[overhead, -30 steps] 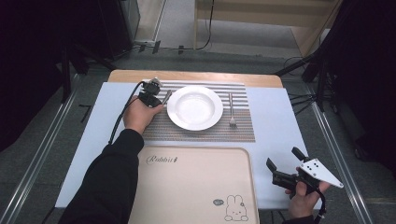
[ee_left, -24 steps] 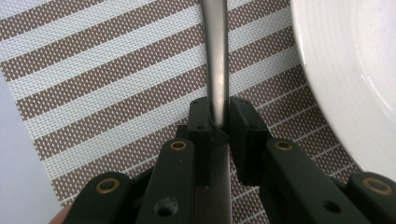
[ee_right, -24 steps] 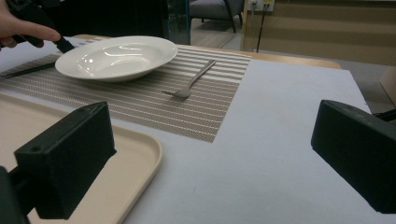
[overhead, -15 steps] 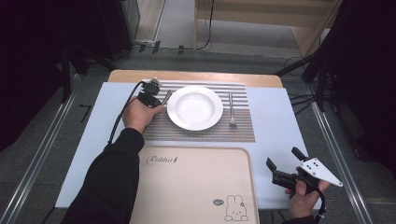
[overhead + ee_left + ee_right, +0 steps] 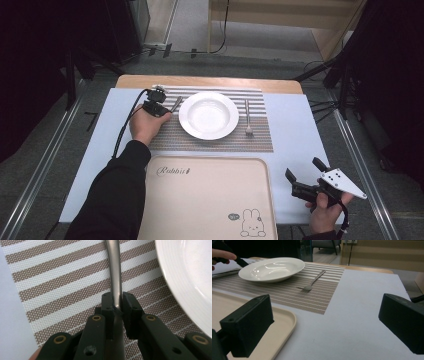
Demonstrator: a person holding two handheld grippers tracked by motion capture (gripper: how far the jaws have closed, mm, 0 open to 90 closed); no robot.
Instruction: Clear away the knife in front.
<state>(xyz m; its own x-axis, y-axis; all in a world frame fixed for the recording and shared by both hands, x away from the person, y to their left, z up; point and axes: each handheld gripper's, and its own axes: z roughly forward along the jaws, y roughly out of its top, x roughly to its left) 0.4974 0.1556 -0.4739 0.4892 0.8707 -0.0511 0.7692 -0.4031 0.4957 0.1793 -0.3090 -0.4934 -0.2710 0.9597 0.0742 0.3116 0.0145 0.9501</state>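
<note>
High view: left gripper (image 5: 158,101) sits at the far left edge of the striped placemat (image 5: 220,142), w/ the person's left hand (image 5: 146,125) wrapped round it and a black sleeve (image 5: 112,200) running in from the bottom. Just right of it lies the metal utensil handle (image 5: 176,104), angled beside the white plate (image 5: 209,115). Plate is mid-mat; a fork (image 5: 247,120) lies right of it, apart from the rim. Beige rabbit tray (image 5: 205,200) is on the near side of the worktop (image 5: 295,135), touching nothing on the mat. Right gripper (image 5: 301,176) is at the near right corner, held off the tray's right edge, jaws apart, nothing between them.

Left gripper view: both black pads clamp the utensil handle (image 5: 115,277) from either side, so the gripper is closed on it. Handle runs straight away over the brown-and-white stripes (image 5: 62,290); plate rim (image 5: 185,285) curves in at right, close to but not touching the handle. Which utensil it is: can't tell, the head is out of frame.

Right gripper view: jaws stand wide, empty, w/ bare worktop (image 5: 352,322) between them. Tray corner (image 5: 279,325) at lower left, plate (image 5: 272,268) and fork (image 5: 312,282) on the mat farther off.
</note>
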